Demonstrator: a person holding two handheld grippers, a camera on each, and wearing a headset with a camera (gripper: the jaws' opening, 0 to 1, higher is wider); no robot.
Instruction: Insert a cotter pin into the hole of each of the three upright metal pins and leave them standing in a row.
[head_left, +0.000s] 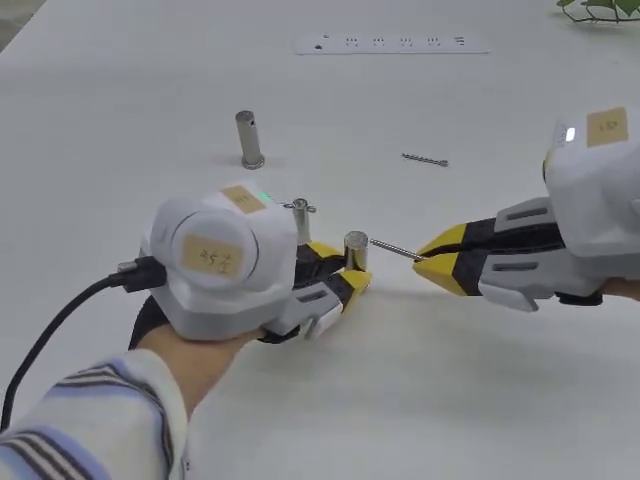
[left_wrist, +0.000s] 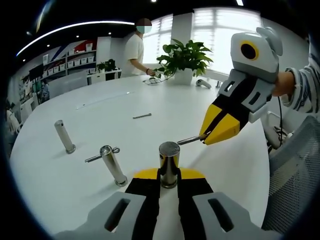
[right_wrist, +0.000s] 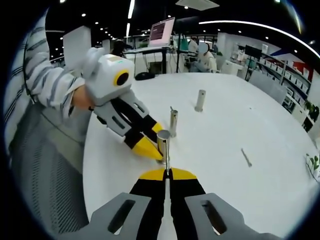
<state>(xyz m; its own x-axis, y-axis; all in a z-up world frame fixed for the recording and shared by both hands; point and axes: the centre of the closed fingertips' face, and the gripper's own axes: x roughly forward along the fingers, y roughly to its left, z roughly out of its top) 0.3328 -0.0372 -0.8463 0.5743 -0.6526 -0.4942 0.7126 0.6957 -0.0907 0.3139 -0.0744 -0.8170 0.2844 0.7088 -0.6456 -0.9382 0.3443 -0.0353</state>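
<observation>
Cotter pin (head_left: 393, 248) is pinched by its tail in the right gripper (head_left: 428, 257), jaws pressed together on it. It lies roughly level w/ its free tip at the upper side of the metal pin (left_wrist: 169, 156); can't tell if it's in the hole yet. That metal pin stands upright mid-table (head_left: 500, 390), well in from the edges, w/ the left gripper (left_wrist: 169, 176) closed around its lower part. I judge the cotter pin light, thin & springy, so it'll prob. flex or swivel in the jaws if pushed off-axis. A firm hold on the tail & a straight, slow push suit it. Metal pin looks stiff, smooth & likely slippery, tippy on its small foot, so a low hold near the base seems right. Finished pin (head_left: 300, 215), cotter already through, stands just beyond the left gripper. Bare pin (head_left: 249, 138) stands farther toward the far edge. Spare cotter pin (head_left: 425, 159) lies flat, also toward the far edge, short of the power strip (head_left: 392, 44).
</observation>
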